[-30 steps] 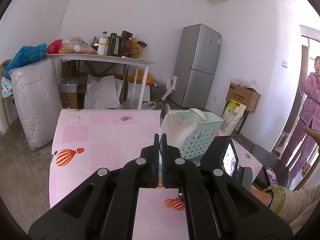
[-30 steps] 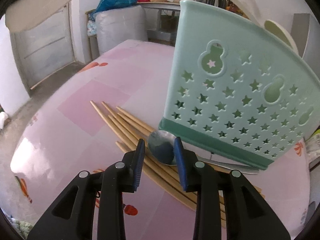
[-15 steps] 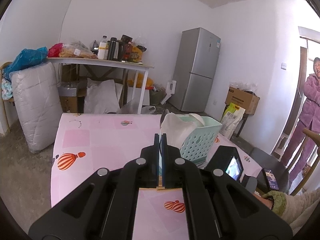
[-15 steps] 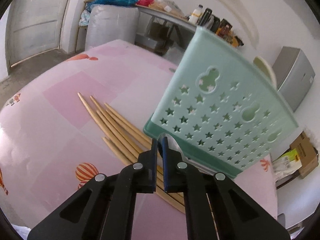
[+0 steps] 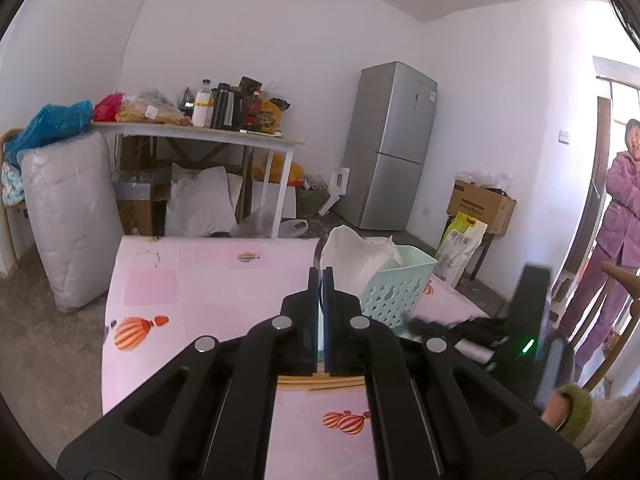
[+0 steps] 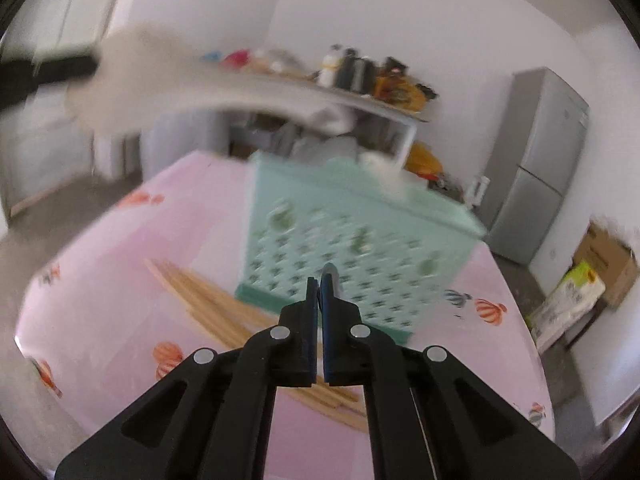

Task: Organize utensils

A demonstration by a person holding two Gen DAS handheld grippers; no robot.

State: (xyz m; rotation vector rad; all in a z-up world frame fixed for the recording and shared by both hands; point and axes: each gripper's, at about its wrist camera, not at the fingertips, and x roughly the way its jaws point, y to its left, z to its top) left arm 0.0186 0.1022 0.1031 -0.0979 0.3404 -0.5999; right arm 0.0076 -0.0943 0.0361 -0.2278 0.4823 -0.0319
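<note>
The right gripper [image 6: 319, 284] is seen nearly closed, with a metal spoon [image 6: 335, 280] pinched between its fingers, the bowl showing just past the tips in front of the mint-green basket [image 6: 352, 236]. The left gripper [image 5: 321, 276] is closed on a white ladle [image 5: 348, 252], held beside the basket [image 5: 396, 292]. Wooden chopsticks [image 6: 208, 304] are left lying on the pink table [image 6: 120, 248] beside the basket
</note>
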